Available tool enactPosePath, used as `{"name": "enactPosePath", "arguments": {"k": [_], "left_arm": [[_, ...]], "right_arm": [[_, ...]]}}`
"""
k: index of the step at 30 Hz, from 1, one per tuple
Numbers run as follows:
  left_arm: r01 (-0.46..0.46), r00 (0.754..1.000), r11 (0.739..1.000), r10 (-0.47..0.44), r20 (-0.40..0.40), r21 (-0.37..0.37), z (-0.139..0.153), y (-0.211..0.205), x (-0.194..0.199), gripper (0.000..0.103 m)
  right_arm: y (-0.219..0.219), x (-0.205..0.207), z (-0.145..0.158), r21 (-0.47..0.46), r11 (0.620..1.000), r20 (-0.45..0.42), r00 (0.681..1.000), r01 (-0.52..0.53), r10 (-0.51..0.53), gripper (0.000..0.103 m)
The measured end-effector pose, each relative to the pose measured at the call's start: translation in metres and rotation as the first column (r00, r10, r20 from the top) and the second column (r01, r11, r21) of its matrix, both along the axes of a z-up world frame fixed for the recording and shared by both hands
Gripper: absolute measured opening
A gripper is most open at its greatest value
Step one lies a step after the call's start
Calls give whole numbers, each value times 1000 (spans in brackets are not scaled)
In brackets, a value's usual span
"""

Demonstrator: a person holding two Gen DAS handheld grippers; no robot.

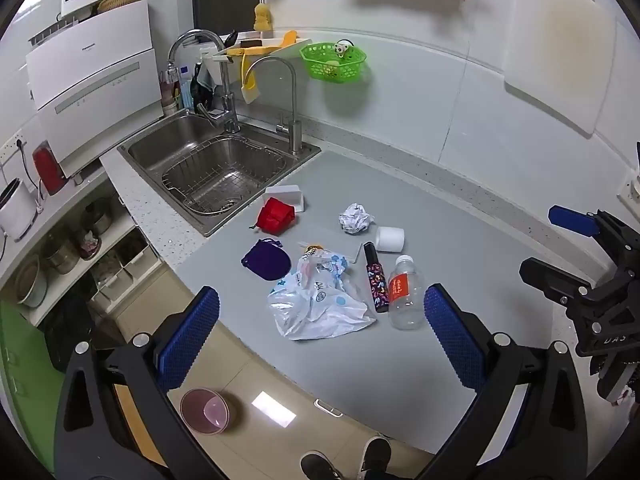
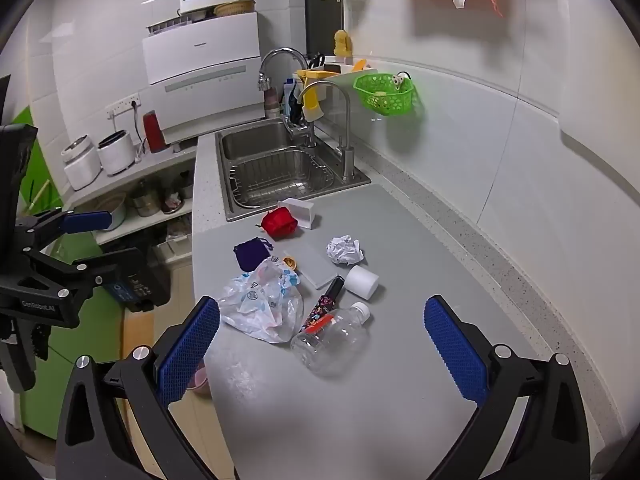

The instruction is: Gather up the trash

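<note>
Pretty clearly a home kitchen; there was a stainless double sink (image 1: 216, 168) with two faucets set into a speckled countertop (image 1: 400, 160); a white countertop dishwasher (image 1: 92, 88) sat beside it; a green basket (image 1: 334, 61) hung on the tiled wall; rice cookers (image 2: 100, 156) and pots (image 1: 60, 256) filled the open shelves.

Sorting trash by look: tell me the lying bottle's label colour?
Red-orange, on the clear bottle; clearest in the left wrist view.
</note>
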State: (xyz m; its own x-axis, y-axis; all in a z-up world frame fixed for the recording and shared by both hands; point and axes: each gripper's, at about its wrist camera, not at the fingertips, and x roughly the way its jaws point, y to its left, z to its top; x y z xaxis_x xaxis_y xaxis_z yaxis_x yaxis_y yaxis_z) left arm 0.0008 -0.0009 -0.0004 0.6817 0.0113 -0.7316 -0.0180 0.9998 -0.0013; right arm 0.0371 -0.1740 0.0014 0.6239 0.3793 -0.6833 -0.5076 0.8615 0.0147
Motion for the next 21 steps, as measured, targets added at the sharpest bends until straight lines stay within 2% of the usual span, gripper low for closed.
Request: {"name": "enactPosePath", "arguments": {"k": [21], "left_arm": [[-4,1000,1000,4,27,-16,9,7,-6,100]], "right_arm": [[2,-2,1,-8,1000,8,1000,1,-1,98]]}}
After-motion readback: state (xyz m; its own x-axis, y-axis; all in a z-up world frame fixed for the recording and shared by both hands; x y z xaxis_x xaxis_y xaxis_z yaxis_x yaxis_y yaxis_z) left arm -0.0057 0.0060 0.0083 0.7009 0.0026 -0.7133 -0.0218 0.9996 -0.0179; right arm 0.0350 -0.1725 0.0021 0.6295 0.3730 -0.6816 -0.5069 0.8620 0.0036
